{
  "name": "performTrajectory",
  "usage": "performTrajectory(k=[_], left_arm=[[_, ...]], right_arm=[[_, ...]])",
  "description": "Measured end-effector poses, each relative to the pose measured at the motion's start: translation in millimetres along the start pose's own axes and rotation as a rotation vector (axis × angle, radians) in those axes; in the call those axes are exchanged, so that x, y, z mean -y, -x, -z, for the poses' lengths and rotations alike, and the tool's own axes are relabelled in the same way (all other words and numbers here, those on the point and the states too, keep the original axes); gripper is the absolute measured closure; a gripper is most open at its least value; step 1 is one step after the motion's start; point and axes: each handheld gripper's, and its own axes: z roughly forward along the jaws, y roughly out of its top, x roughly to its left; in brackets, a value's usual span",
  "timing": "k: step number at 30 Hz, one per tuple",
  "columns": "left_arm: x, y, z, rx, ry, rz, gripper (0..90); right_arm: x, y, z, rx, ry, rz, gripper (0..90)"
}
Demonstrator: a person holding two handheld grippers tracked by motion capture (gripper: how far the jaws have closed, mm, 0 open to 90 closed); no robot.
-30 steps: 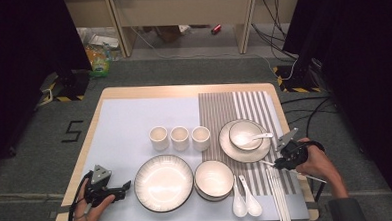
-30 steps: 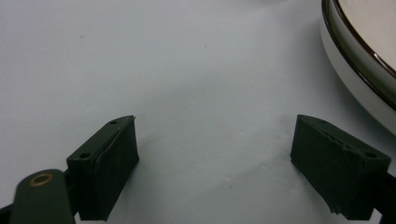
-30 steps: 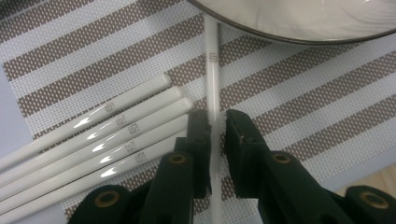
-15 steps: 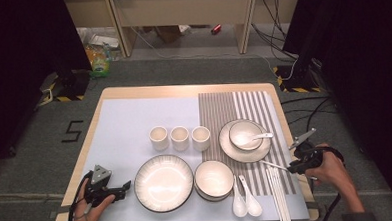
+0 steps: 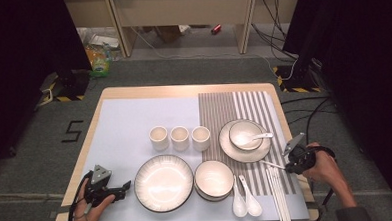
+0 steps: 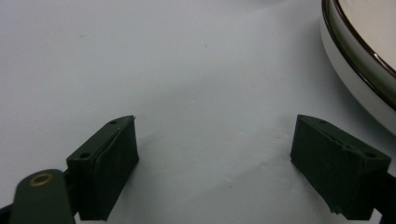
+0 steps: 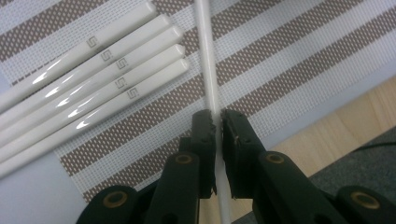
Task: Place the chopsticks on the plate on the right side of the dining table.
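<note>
Pinching one white chopstick [image 7: 208, 70] between closed jaws, the right gripper [image 7: 218, 122] holds it above the striped mat [image 7: 299, 60], just right of five more chopsticks [image 7: 93, 79]. Such a thin, glossy stick could swivel or slip out. Resting near-left by the plate [image 6: 359, 70], the left gripper [image 6: 215, 154] gapes wide, empty.

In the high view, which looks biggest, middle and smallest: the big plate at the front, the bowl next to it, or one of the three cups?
1. The big plate looks largest.
2. The bowl beside it comes next.
3. The middle cup looks smallest. It sits a bit farther from the camera, but the gap in size is too clear for that to matter.
</note>
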Motion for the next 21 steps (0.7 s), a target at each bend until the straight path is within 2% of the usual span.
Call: performTrajectory(k=[2, 3, 5, 9, 12, 17, 18, 21], left_arm=[[0.0, 0.0, 0.0, 0.0, 0.0, 0.0, 13.7], [0.0, 0.0, 0.0, 0.0, 0.0, 0.0, 13.7], [0.0, 0.2, -0.2, 0.0, 0.002, 0.003, 13.6], [0.0, 0.1, -0.1, 0.0, 0.002, 0.002, 13.7], [0.0, 0.0, 0.0, 0.0, 0.0, 0.001, 13.6], [0.0, 0.0, 0.0, 0.0, 0.0, 0.001, 13.6], [0.0, 0.1, 0.0, 0.0, 0.0, 0.0, 13.7], [0.0, 0.0, -0.1, 0.0, 0.0, 0.001, 13.7]], right_arm=[[-1.8, 0.7, -0.1, -0.008, -0.012, 0.038, 84.4], [-2.5, 2.2, -0.7, -0.015, -0.009, 0.075, 84.6], [-4.0, 3.4, -1.1, -0.017, -0.012, 0.102, 84.6], [-4.5, 5.9, -1.4, -0.024, -0.009, 0.128, 84.7], [-4.8, 7.6, -1.8, -0.024, -0.004, 0.118, 84.2], [-8.9, 9.2, -2.7, -0.026, -0.012, 0.151, 84.4], [-9.8, 10.6, -2.9, -0.021, -0.011, 0.171, 84.5], [-11.9, 10.4, -3.3, -0.034, -0.02, 0.173, 84.6]])
